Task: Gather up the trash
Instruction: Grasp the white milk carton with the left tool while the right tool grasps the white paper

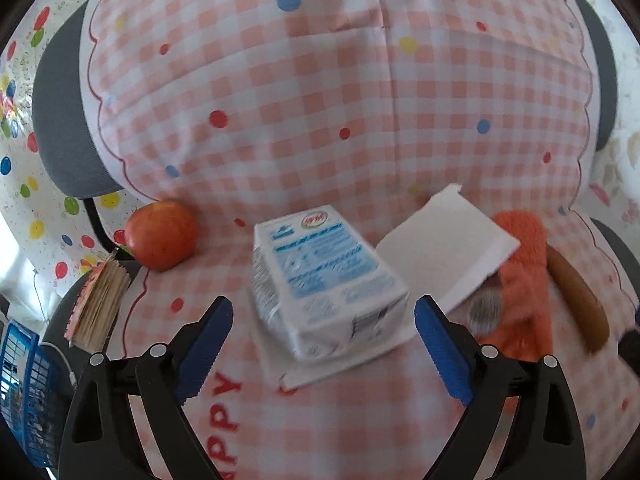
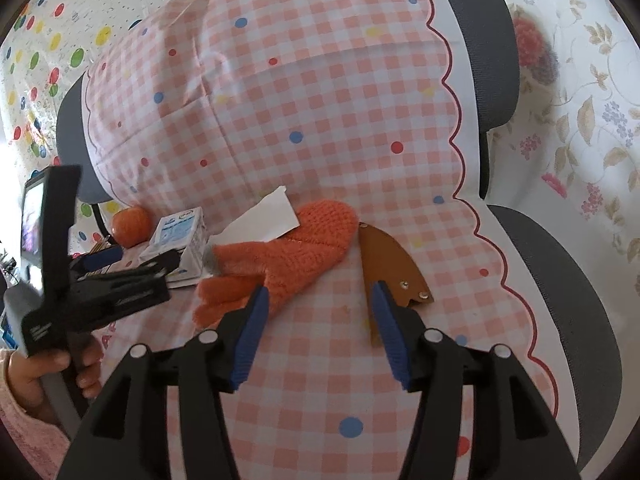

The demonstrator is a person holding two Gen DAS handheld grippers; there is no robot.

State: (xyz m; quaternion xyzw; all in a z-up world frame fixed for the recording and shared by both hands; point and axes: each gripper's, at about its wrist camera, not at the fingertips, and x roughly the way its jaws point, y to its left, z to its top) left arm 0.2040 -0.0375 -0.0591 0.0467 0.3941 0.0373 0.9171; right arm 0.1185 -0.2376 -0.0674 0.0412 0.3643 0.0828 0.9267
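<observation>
A white and blue carton (image 1: 324, 280) lies on white paper (image 1: 444, 248) on the pink checked cloth (image 1: 320, 120). My left gripper (image 1: 322, 320) is open, its blue fingers (image 1: 208, 344) on either side of the carton's near end, apart from it. The carton (image 2: 182, 240) and the left gripper (image 2: 124, 268) also show at the left of the right wrist view. My right gripper (image 2: 316, 308) is open and empty over bare cloth, between an orange knitted glove (image 2: 288, 256) and a brown leather piece (image 2: 392, 272).
A red apple (image 1: 162, 234) and a bundle of wooden sticks (image 1: 100, 308) lie left of the carton. The orange glove (image 1: 520, 272) and a brown sausage-shaped thing (image 1: 576, 296) lie right. A blue basket (image 1: 24, 392) stands low left. The cloth covers a grey chair (image 2: 560, 300).
</observation>
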